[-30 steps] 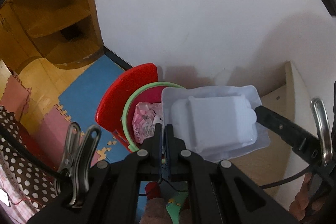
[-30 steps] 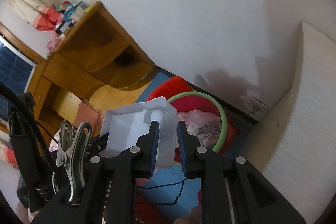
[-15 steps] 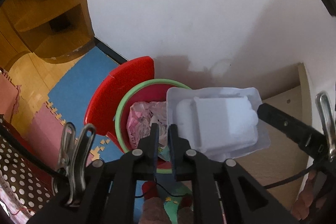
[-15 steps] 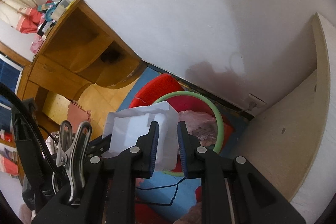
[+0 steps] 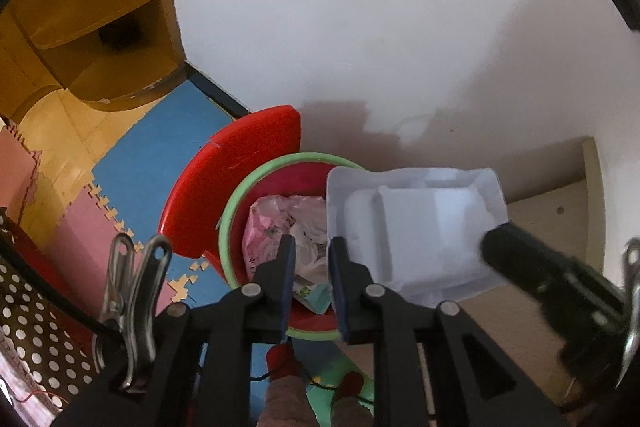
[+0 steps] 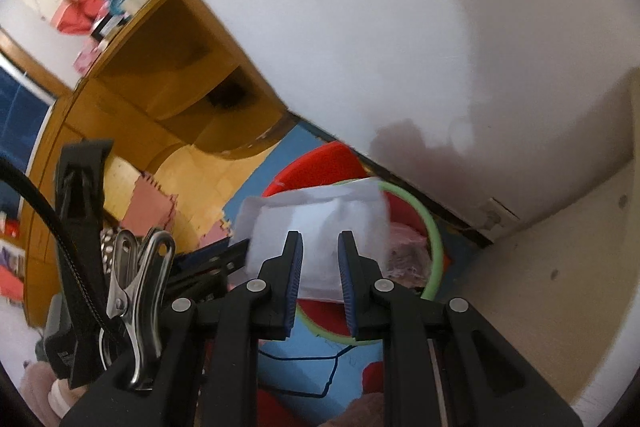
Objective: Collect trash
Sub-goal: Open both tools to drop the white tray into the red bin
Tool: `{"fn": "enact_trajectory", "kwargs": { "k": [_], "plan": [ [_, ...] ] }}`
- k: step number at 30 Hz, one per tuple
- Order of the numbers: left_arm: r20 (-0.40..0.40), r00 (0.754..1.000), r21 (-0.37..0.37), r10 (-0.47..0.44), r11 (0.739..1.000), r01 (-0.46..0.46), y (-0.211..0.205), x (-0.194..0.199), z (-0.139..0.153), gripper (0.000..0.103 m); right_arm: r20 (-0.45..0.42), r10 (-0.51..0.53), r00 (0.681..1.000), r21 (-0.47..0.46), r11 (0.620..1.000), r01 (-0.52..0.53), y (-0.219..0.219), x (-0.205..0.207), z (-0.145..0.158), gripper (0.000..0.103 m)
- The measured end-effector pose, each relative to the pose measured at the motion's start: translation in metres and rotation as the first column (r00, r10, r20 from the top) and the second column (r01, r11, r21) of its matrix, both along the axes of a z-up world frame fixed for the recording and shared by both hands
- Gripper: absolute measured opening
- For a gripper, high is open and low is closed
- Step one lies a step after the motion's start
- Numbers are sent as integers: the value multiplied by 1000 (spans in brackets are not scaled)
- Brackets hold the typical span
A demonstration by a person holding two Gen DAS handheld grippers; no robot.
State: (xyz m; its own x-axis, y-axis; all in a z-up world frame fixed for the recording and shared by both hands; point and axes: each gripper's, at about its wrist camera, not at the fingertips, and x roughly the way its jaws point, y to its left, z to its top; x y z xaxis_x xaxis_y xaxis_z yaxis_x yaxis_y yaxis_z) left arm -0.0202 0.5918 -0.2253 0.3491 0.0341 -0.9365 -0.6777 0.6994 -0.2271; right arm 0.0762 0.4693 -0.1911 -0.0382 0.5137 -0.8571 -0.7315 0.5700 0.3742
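Holding white tray (image 5: 416, 227) over bin (image 5: 240, 203) rim, above crumpled wrappers (image 5: 288, 227), for drop. My left claw (image 5: 310, 269) opening, letting tray edge go. My right claw (image 6: 319, 267) narrow; grip on tray unclear, cannot tell.

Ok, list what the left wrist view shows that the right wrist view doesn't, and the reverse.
Left wrist only: the crumpled pink wrappers deep inside the bin, and the tray's moulded inside.

Right wrist only: clutter on top of the wooden shelf unit.

Both: the white plastic tray over the red bin with a green rim, the open red lid, the blue floor mat and the white wall.
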Motion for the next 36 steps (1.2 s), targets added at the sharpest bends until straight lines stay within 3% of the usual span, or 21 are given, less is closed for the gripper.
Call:
{"fn": "enact_trajectory", "kwargs": {
  "k": [4,18,22,36],
  "plan": [
    [30,1000,-19,-7,1000,7,1,1,4,17,-32,6,999,-9,1000,-7,6,0,-7,21],
    [48,999,-34,1,999,0,12,-2,10,17,-8,61,998,-76,995,-62,28,-4,-14,21],
    [48,998,-72,39,997,-35,19,-6,7,33,-19,59,998,-35,998,-60,23,-2,-4,21],
    [93,995,-102,43,994,-34,16,-11,19,35,-3,62,998,-66,996,-62,27,-7,-9,20]
  ]
}}
